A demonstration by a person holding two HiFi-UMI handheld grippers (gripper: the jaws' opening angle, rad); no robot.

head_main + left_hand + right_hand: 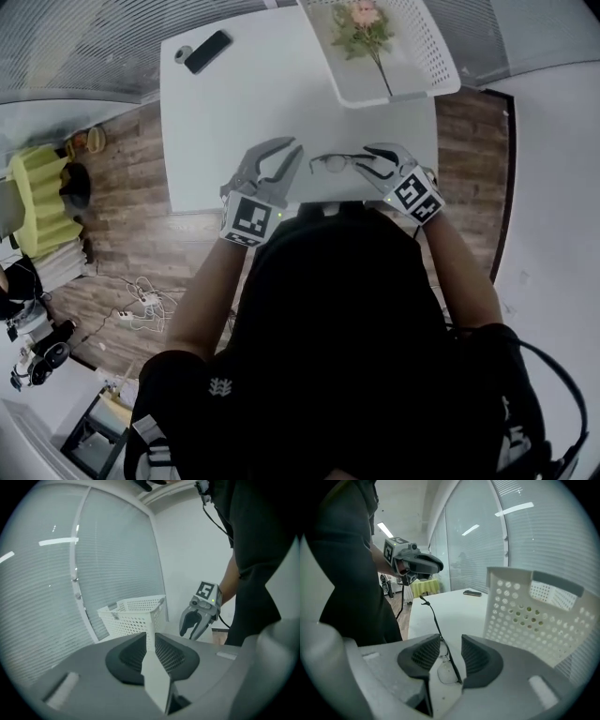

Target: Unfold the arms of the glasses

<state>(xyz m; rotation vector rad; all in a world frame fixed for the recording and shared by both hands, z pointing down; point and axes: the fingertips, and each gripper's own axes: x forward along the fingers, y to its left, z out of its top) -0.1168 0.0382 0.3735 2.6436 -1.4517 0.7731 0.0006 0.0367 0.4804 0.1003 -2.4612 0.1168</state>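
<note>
Thin dark-rimmed glasses [336, 162] lie on the white table [244, 103] near its front edge, between my two grippers. My right gripper [367, 161] reaches over their right end. In the right gripper view its jaws [451, 644] stand apart with the glasses [445, 672] between and below them, pads not pressing. One arm [434, 617] stretches away toward my left gripper [417, 565]. My left gripper [296, 145] hovers just left of the glasses, and its jaws [151, 641] are apart with nothing between them. It faces my right gripper [199, 620].
A white perforated basket [431, 47] holding a pink flower [361, 28] stands at the table's far right, also in the left gripper view [133, 616] and right gripper view [534, 616]. A dark phone [208, 52] lies at the far left corner. Wooden floor surrounds the table.
</note>
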